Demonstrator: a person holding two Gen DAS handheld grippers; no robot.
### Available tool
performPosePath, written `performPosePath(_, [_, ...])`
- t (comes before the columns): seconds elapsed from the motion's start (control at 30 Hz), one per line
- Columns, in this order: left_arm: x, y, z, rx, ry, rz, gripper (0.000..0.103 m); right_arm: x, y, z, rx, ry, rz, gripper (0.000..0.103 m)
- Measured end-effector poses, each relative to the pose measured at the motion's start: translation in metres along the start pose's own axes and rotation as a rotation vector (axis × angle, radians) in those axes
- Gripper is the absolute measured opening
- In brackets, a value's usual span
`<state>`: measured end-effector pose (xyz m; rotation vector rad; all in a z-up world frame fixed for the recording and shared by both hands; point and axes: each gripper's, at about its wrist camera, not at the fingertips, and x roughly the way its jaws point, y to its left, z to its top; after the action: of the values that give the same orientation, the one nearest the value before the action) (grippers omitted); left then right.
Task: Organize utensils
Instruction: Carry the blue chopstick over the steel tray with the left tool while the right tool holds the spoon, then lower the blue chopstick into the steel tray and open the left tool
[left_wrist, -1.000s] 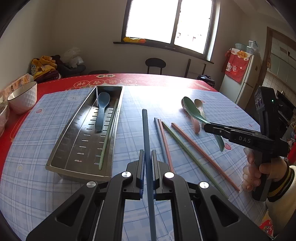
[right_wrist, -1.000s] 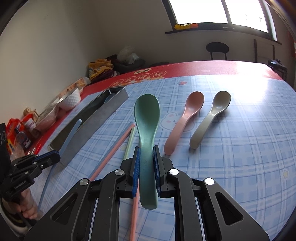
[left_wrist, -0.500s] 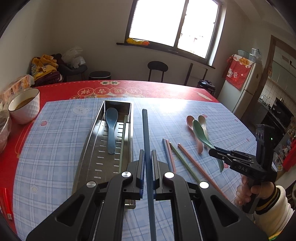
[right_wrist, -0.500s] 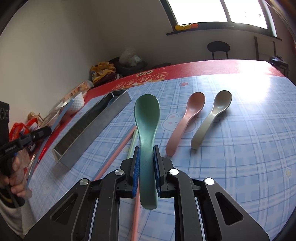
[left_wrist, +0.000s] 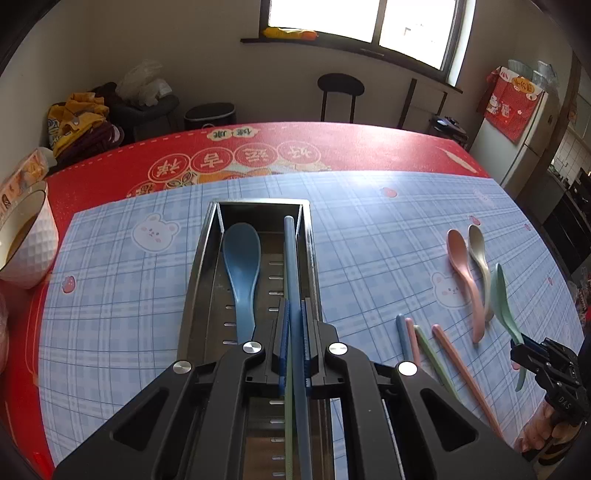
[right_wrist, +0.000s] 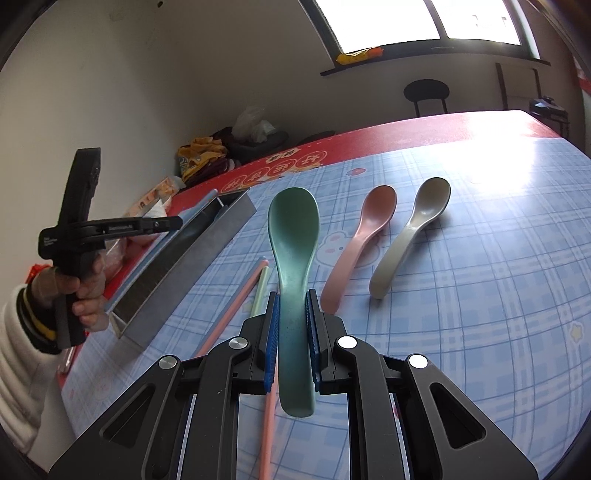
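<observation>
— Under the left gripper (left_wrist: 293, 343), near end of metal tray (left_wrist: 195, 273) hidden; pale green chopstick (left_wrist: 288, 406) barely made out. Clamped shut on blue chopstick (left_wrist: 290, 266), held over tray beside blue spoon (left_wrist: 240, 266).

— Versus a second back?

— Moved from over the mat to above the tray. Right gripper (right_wrist: 293, 328) kept still, pinched narrow on green spoon (right_wrist: 293, 236); pink spoon (right_wrist: 364, 243) and grey spoon (right_wrist: 413, 232) just beside, on the mat.

1. The left wrist camera looked steeply down from close above the metal tray (left_wrist: 207, 258).
2. The right wrist camera sat low, near the table (right_wrist: 498, 295), facing across it.
3. Both saw the tray and the pink spoon (left_wrist: 461, 273) (right_wrist: 364, 240).
</observation>
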<state>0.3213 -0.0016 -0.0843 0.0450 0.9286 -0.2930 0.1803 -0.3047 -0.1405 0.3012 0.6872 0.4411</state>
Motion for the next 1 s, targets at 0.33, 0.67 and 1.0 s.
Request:
performPosePath(0.33, [0.019, 0.006, 0.001, -0.01, 0.082, 0.004, 0.006, 0.004, -0.003, 0.002, 0.005, 0.013, 0.013, 0.014])
performPosePath(0.67, [0.007, 0.0, 0.0, 0.021, 0.045, 0.038, 0.018, 0.003, -0.005, 0.002, 0.011, 0.012, 0.018, 0.014])
performPosePath(1.0, [-0.051, 0.007, -0.044, 0.072, -0.189, 0.069, 0.042, 0.006, -0.008, 0.003, 0.022, 0.025, 0.011, 0.014])
